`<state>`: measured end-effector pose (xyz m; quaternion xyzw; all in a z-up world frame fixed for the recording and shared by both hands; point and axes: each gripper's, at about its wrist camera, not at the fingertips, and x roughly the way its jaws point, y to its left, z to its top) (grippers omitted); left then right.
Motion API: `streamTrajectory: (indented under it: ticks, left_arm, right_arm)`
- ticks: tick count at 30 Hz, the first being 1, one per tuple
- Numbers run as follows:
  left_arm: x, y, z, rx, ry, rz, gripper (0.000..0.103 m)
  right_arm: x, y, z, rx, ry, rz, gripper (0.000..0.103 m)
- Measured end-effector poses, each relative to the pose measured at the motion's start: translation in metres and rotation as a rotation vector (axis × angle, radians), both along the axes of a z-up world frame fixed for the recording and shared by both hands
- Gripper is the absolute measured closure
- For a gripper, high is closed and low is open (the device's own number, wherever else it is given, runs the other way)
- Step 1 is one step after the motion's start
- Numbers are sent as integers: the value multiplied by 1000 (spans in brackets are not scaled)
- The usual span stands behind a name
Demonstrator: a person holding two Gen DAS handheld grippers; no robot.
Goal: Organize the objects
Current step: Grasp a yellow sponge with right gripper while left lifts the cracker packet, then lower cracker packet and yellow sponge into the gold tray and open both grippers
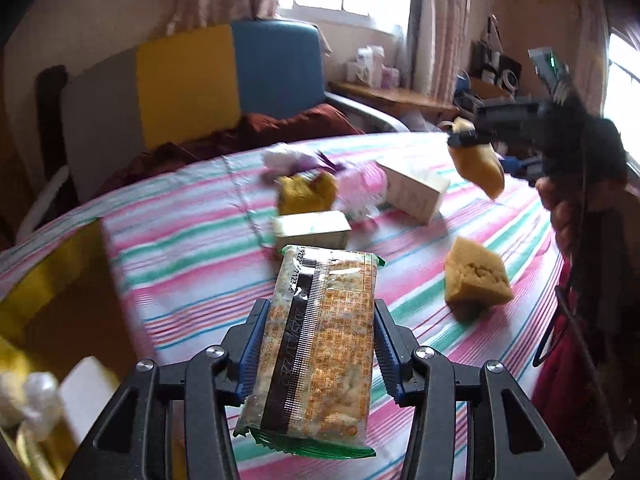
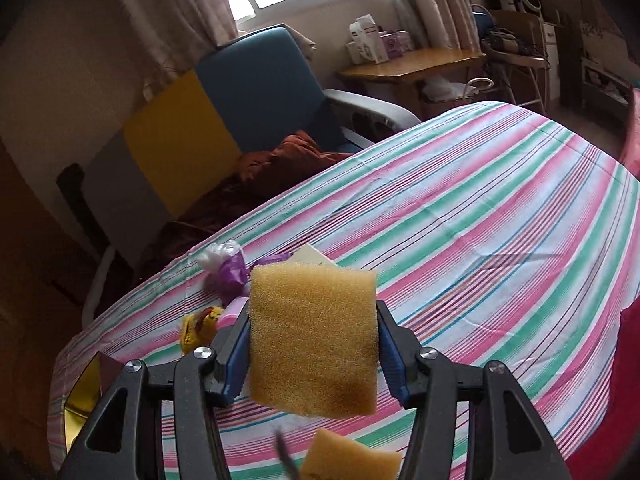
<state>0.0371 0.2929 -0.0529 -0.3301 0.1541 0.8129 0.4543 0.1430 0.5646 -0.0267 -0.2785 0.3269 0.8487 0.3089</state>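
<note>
My left gripper [image 1: 318, 344] is all matte black plastic linkages with round silver screw heads at the pivots, plus ribbed blue pads [image 1: 253, 344] lining the fingers. The right gripper [image 2: 314, 340] has the same look up close. Seen from the left gripper, its body shows a small green light, with a thin black cable beneath.

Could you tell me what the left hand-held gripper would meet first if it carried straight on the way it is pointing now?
Probably the small pale box. The left hand-held gripper is shut on a snack packet whose far end points at that box on the striped cloth. Depth is unclear, so it might meet the cloth first.
</note>
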Motion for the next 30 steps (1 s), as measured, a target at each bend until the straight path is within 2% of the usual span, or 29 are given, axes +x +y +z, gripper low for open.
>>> streamTrajectory:
  ticks: [6, 14, 20, 24, 30]
  left_arm:
    - [-25, -53, 21, 45, -2, 128, 53]
    - [-66, -123, 30, 74, -13, 325, 53]
    - [-97, -170, 33, 87, -15, 466, 53]
    - [-112, -190, 36, 78, 3, 527, 53]
    - [-130, -214, 36, 56, 25, 610, 53]
  right_arm:
    - [-23, -31, 2, 42, -55, 111, 48]
    - [-76, -116, 30, 95, -38, 361, 47]
    - [-127, -193, 32, 56, -27, 548, 47]
    - [-160, -234, 27, 52, -42, 643, 47]
    - [-194, -274, 22, 47, -58, 720, 47]
